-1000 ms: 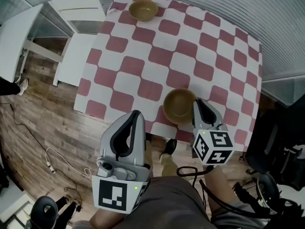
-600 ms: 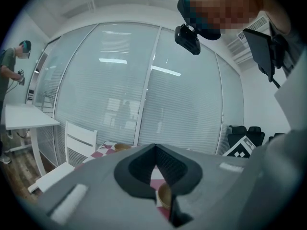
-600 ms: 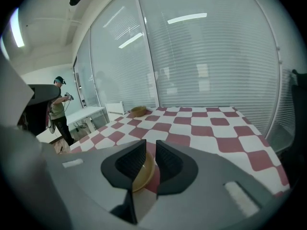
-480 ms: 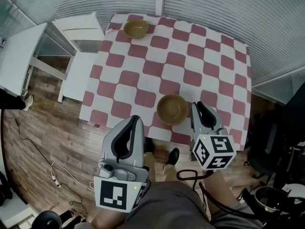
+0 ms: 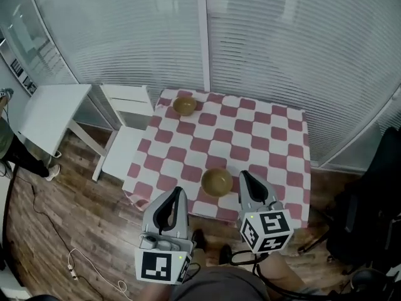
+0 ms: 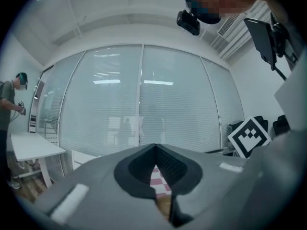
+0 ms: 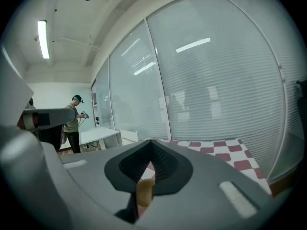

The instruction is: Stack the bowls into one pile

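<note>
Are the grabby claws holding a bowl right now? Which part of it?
No, nothing is held. The left gripper and right gripper are both shut and empty. The near bowl and far bowl sit on the table.

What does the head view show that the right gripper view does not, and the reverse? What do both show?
Only the head view: the far bowl, the cable on the floor, and the marker cube on the right tool. Only the right gripper view: the ceiling lamp, and that tool's jaws closed at their tips, holding nothing. Both: the checkered tablecloth, the white side table and the near bowl, only a tan patch behind the jaws in the right gripper view.
</note>
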Motion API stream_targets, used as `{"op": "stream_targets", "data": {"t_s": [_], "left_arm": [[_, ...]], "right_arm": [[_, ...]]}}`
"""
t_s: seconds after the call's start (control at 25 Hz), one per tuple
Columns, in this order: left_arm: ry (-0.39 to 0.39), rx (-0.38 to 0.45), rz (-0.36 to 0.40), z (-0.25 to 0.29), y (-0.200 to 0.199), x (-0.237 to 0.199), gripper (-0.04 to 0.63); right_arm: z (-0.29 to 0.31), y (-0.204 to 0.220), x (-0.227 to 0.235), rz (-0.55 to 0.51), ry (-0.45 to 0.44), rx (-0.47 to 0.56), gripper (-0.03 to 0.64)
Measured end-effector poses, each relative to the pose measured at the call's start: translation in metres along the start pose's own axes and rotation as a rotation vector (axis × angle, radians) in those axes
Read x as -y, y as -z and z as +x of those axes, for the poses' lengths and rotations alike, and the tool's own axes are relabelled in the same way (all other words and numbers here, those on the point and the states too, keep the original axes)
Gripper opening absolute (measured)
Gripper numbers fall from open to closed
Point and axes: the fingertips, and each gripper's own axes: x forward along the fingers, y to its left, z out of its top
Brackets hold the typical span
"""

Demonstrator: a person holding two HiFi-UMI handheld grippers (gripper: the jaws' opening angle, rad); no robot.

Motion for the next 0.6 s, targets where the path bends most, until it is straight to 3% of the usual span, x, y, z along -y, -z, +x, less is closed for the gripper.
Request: {"op": "stream_targets", "data": {"t_s": [0.28,0.6], "left_arm": [[-0.076,0.058,0.027,-0.019,-0.025,0.012,0.000],[-0.122,0.107,0.050,-0.011,-0.042,0.007,0.000]], "right_arm": [[-0.024,-0.031,-0.007,-0.048,-0.070,0.061,0.026],[-0.005,-0.056,-0.012,-0.075,-0.131,0.099,0.026]]}}
